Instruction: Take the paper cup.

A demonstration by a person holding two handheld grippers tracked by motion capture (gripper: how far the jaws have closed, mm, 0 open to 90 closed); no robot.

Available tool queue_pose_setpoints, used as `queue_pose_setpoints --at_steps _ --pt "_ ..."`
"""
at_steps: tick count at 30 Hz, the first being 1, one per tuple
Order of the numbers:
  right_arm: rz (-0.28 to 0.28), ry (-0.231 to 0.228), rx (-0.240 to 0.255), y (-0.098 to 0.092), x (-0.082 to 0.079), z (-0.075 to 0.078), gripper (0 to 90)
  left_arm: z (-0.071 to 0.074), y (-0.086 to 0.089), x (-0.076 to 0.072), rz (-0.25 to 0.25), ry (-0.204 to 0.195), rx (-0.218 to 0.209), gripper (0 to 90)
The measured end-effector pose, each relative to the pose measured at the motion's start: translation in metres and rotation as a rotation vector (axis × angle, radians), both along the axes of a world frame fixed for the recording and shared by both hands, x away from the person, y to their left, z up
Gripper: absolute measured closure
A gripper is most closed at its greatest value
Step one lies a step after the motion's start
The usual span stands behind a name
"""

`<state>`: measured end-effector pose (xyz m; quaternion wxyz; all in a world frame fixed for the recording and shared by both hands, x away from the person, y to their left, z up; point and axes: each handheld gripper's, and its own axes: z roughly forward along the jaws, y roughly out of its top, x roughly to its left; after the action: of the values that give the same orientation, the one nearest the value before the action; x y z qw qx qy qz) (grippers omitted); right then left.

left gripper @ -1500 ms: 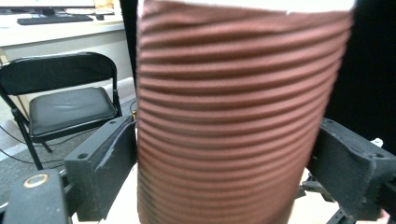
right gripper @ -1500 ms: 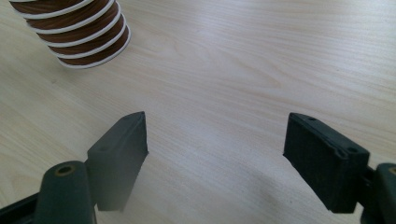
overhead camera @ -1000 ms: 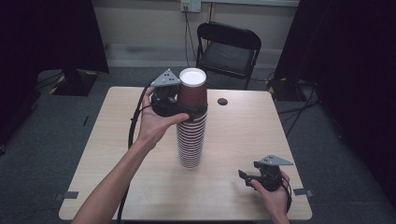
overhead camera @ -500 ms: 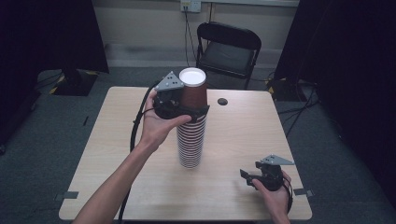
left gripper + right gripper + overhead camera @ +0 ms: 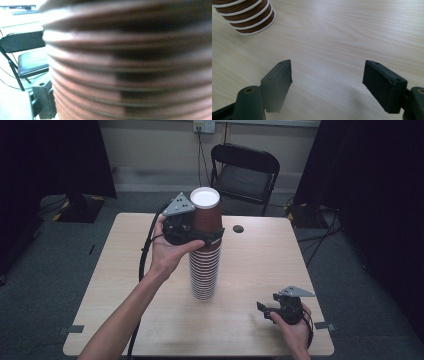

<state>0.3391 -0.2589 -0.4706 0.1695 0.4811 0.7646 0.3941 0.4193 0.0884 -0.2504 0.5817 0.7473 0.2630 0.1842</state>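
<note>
A tall stack of brown paper cups [image 5: 205, 270], upside down with white rims, stands mid-table. My left gripper [image 5: 212, 234] reaches in from the left at the rim of the top cup [image 5: 206, 212]. Its jaws have just been closing with that cup between them, and they grip its sides. In the left gripper view the ribbed stack [image 5: 130, 65] is blurred and very close, with one jaw at the lower left. My right gripper [image 5: 265, 309] rests low at the table's front right, open [image 5: 328, 80] over bare wood, with the stack's base [image 5: 249, 15] farther off.
The light wooden table [image 5: 260, 255] has a small dark disc [image 5: 238, 228] near its far edge. A black folding chair [image 5: 245, 170] stands behind the table. Dark curtains hang at both sides, and cables run over the floor.
The left gripper's jaws have drawn in on the top cup. Both hands stay where they were.
</note>
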Motion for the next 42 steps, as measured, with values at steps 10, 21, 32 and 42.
queue_pose_setpoints --at_steps 10,21,32,42 --pt "0.000 -0.008 0.003 0.000 0.000 0.000 23.3 0.008 -0.001 -0.002 0.003 -0.037 -0.018 10.0" --pt "-0.007 -0.008 0.011 -0.001 0.000 0.000 23.4 0.025 -0.001 -0.003 0.011 -0.076 -0.047 10.1" --pt "-0.005 -0.005 0.013 -0.001 0.000 0.000 23.4 0.039 0.000 -0.007 0.006 -0.143 -0.084 10.0" --pt "-0.001 -0.004 0.019 0.000 -0.001 0.000 23.4 0.050 0.011 -0.013 0.016 -0.149 -0.137 10.2"
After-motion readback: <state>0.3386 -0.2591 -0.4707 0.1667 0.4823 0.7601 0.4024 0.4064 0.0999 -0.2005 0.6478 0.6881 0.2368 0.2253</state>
